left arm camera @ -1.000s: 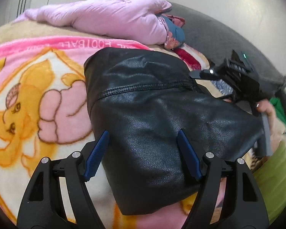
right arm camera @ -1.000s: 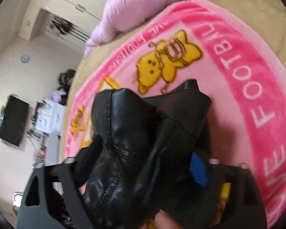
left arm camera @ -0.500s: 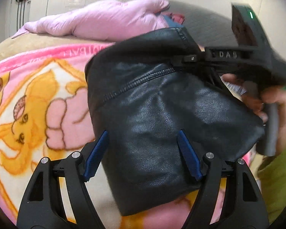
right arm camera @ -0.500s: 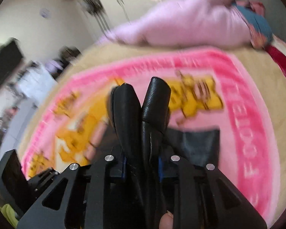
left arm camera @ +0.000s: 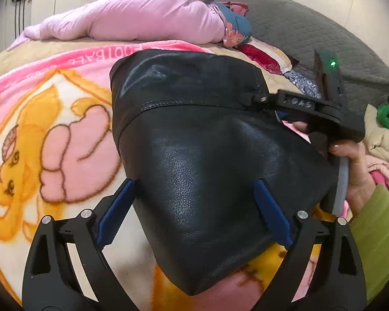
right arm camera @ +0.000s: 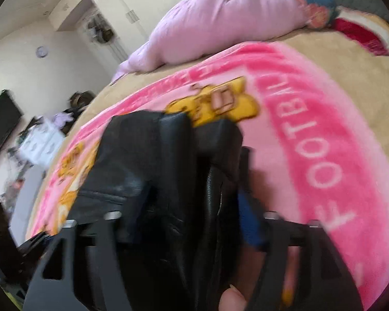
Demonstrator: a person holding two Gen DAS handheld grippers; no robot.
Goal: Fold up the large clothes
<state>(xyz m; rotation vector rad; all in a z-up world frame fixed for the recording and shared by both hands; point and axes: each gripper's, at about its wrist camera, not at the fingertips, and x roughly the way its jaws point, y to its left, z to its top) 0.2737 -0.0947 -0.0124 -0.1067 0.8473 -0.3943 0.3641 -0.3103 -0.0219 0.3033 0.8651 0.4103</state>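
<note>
on the pink blanket (left arm camera: 64,140), the folded black leather jacket (left arm camera: 207,155) lies lengthwise toward the camera

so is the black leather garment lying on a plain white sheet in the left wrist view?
No, the black leather garment lies on a pink plush blanket printed with orange cartoon figures.

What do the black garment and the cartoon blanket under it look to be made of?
Black jacket: leather or faux leather; pebbled grain, soft sheen, stitched seam. Real or synthetic can't be told.
Pink blanket: plush fleece, matte and fuzzy, with a printed cartoon and soft-edged lettering.
</note>
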